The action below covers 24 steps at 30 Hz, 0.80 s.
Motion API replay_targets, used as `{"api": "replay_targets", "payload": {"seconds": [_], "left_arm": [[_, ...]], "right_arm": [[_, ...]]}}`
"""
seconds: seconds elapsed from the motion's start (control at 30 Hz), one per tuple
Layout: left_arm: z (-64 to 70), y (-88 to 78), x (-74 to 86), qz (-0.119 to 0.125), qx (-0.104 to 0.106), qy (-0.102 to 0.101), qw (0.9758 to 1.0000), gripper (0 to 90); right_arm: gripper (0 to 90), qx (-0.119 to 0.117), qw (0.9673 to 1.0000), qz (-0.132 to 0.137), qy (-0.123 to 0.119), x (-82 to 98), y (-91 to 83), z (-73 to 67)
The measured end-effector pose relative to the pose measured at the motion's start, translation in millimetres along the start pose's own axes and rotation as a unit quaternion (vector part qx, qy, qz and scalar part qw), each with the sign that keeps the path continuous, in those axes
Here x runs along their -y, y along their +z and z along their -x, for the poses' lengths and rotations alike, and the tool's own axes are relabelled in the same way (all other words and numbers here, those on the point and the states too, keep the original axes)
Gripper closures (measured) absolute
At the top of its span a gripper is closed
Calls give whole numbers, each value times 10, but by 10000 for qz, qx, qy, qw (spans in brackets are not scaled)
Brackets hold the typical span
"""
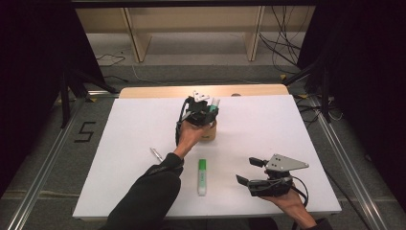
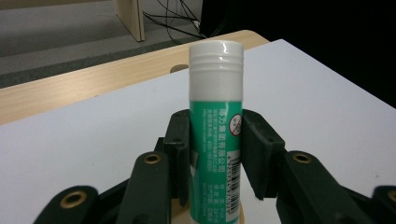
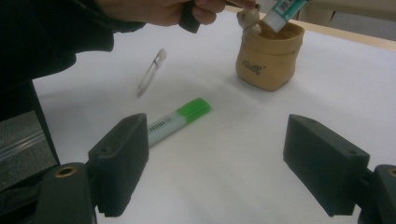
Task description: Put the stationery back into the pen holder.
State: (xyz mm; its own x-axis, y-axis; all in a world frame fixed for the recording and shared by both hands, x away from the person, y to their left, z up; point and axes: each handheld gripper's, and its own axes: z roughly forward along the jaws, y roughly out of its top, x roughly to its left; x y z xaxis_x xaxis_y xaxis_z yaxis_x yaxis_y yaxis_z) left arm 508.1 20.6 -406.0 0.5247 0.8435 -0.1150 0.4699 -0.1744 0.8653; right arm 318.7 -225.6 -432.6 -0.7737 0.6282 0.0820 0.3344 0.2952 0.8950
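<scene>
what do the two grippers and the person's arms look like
Both are black, handheld tools. The left gripper has two chunky black jaws with flat rectangular pads and brass-coloured eyelets. The right gripper has the same black jaws, a grey three-cornered plate on top and a black cable trailing from it. The left arm wears a dark sleeve.

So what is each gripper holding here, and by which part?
The left gripper clamps the green glue stick around its labelled body, below the white cap, above the tan pouch. The right gripper stands open, holding nothing.
</scene>
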Motion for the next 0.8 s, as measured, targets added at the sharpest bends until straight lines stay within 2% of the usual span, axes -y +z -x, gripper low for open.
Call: {"api": "replay_targets", "payload": {"seconds": [0.3, 0.37, 0.47, 0.53, 0.8], "left_arm": [[24, 56, 17, -113, -151, -9, 9998, 650], [25, 64, 9, -171, -105, -79, 9998, 650], [51, 69, 0, -301, -173, 59, 9994, 650], [63, 79, 2, -347, -231, 81, 9991, 650], [60, 95, 16, -306, -295, 25, 9991, 651]], "right_arm": [[238, 16, 10000, -23, -23, -4, -4, -11], [239, 9, 10000, -21, -17, -5, -3, -13], [239, 12, 10000, -30, -14, -5, -1, -13], [239, 16, 10000, -28, -4, -5, -3, -11], [239, 31, 10000, -9, -14, -6, -7, -14]]}}
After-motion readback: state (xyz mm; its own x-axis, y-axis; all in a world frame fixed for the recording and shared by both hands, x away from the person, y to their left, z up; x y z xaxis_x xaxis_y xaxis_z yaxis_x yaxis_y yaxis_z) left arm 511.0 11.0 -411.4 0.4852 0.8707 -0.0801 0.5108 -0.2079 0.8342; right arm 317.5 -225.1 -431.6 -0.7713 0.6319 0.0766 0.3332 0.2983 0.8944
